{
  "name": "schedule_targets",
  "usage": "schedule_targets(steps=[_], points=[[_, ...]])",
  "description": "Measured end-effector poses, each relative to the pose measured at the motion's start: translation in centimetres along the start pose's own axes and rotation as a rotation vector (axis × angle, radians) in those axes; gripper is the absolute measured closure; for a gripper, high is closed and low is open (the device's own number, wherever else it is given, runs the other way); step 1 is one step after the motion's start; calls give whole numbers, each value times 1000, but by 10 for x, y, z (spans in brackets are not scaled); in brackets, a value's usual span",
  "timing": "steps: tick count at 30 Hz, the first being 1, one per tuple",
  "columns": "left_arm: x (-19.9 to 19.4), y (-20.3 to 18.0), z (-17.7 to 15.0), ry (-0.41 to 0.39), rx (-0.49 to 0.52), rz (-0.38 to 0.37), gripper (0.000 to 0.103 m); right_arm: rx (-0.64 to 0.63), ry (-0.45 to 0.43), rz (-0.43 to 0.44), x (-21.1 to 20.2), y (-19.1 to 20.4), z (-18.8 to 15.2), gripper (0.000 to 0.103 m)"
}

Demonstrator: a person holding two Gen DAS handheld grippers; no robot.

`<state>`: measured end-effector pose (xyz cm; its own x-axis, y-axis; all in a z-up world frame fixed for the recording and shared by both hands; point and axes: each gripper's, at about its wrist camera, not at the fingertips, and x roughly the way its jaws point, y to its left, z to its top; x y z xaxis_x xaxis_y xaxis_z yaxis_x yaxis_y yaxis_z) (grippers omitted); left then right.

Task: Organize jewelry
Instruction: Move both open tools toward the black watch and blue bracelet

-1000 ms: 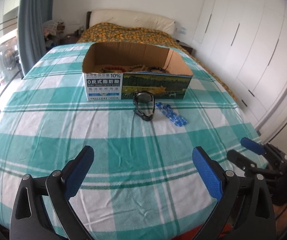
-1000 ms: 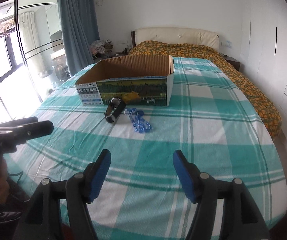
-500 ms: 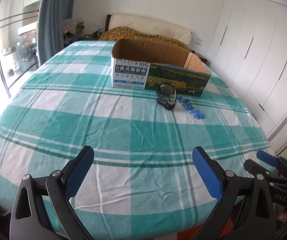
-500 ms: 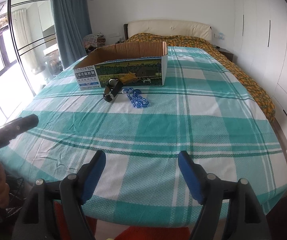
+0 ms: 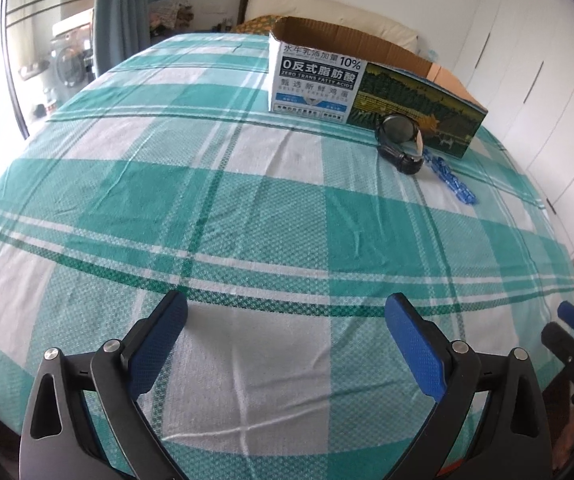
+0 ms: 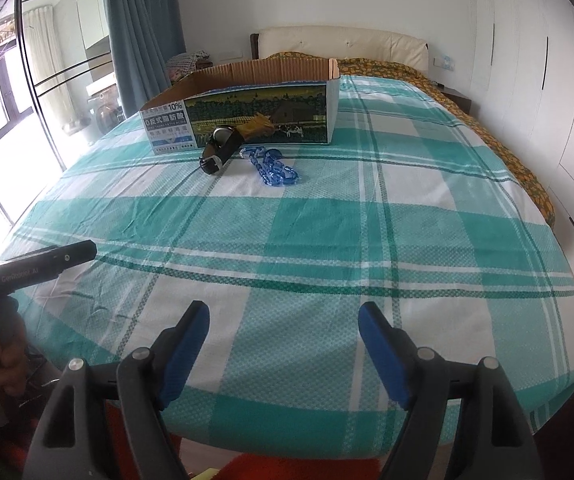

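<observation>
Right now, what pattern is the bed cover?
Teal-and-white plaid bed cover; clearest in the right wrist view.

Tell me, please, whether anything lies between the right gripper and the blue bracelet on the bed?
Nothing visible does. Only bare checked bedspread lies between the right gripper, its jaws open and empty, and the blue bracelet. The black watch sits just left of it, and the cardboard box stands behind.

Left hand-held gripper [image 5: 286,320] and right hand-held gripper [image 6: 284,322], both jaws apart, empty.
</observation>
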<state>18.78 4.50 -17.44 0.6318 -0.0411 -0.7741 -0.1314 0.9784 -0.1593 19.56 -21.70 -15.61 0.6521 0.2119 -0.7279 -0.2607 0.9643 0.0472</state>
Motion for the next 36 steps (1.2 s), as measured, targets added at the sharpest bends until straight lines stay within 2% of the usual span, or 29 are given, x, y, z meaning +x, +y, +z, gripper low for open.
schedule_targets(steps=[2,5,6,8,13,27,31,34,36], points=[[3,-7,-1,9,33,35,0,-8,-7,-15,0,-1,0,24],[10,-21,-3,24,97,138,0,3,-1,-32,4,-6,-1,24],[8,-22,-4,20,99,144,0,10,2,-33,6,-8,-2,24],[8,-18,-4,24,70,133,0,19,-2,-38,8,-11,-2,24],[7,-17,-5,18,83,124,0,18,-42,-39,6,-13,0,24],[5,-18,-10,-23,103,113,0,42,-45,57,10,-10,0,22],[6,-18,-7,5,107,112,0,61,-61,66,9,-15,4,17],[9,-19,-1,38,111,112,0,41,-35,38,15,-17,12,17],[11,-19,2,45,114,109,0,27,32,26,25,-17,18,17]])
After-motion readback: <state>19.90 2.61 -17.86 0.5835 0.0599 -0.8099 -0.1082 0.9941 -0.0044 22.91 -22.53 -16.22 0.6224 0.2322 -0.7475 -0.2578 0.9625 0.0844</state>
